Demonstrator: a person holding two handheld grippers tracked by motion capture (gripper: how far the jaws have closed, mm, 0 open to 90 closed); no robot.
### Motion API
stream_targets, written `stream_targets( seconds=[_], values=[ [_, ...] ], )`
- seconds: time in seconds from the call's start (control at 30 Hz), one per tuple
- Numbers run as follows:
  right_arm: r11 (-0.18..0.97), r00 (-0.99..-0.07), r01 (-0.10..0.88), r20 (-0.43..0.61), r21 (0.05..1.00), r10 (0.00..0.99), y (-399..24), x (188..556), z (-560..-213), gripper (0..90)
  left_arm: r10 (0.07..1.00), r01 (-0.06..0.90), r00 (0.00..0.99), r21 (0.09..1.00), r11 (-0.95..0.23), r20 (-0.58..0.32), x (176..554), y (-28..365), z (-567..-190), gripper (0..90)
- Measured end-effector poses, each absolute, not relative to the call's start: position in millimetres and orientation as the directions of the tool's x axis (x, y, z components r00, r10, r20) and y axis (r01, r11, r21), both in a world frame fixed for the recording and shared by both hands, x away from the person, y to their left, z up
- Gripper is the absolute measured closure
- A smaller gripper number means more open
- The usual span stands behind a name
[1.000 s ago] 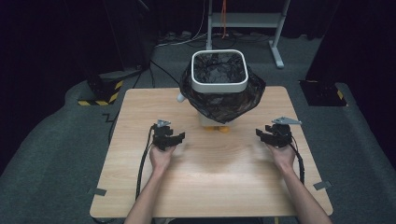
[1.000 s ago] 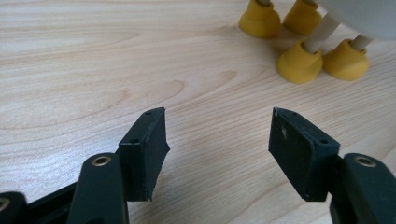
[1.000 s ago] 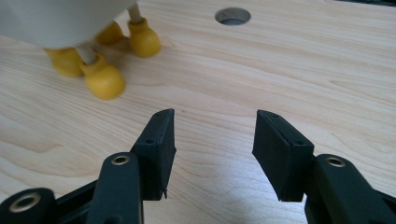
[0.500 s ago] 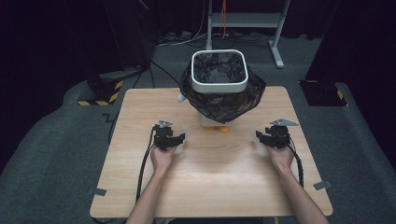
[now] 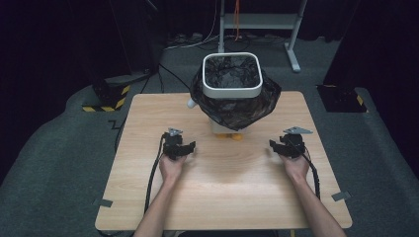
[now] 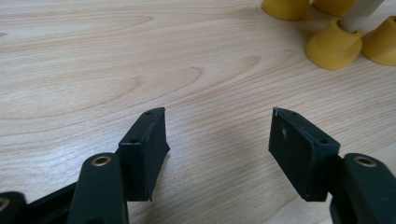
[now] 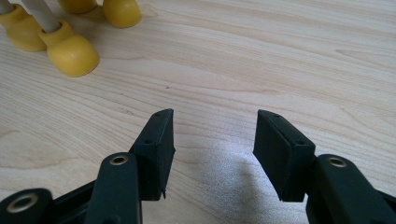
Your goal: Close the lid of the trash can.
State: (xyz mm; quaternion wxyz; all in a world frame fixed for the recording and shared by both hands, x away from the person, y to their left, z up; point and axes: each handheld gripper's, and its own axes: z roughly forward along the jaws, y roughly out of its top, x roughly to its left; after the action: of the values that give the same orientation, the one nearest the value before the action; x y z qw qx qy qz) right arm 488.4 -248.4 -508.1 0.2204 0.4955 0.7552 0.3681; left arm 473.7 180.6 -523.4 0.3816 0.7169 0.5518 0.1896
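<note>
Both tongs rest low on the worktop (image 5: 148,197) with nothing between their jaws: the left tongs (image 5: 184,149) stand well open over bare wood, and the right tongs (image 5: 277,146) are open about as wide, also empty. The bin (image 5: 232,74), white-rimmed and lined with a black bag (image 5: 234,111) that spills out over its sides, stands on yellow feet (image 6: 332,45) at the far middle of the worktop, between the two hands and well apart from both. The step in hand looks like a reach toward the bag's loose edge. To do it well, bring each hand in from its own side, keep the jaws open until a fold of plastic lies fully between the pads, and pinch the film alone, not the rim. Lifting both sides evenly should keep the light bin from tipping on its small feet.
</note>
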Motion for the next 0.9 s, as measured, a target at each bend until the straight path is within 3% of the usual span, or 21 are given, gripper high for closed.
stream_targets(
  seconds=[0.57,0.77,0.9],
  values=[
    [0.277,-0.407,0.594,-0.014,0.755,0.913,-249,490,-523,42.2,0.945,0.638,0.303,0.763,-0.104,-0.125,473,182,-526,34.9],
    [0.268,-0.391,0.601,-0.015,0.753,0.920,-251,490,-523,37.9,0.949,0.627,0.314,0.749,-0.216,0.011,471,169,-526,31.3],
    [0.269,-0.389,0.601,-0.019,0.753,0.921,-251,489,-523,36.9,0.952,0.632,0.307,0.747,-0.206,0.003,472,169,-526,31.4]
  ],
)
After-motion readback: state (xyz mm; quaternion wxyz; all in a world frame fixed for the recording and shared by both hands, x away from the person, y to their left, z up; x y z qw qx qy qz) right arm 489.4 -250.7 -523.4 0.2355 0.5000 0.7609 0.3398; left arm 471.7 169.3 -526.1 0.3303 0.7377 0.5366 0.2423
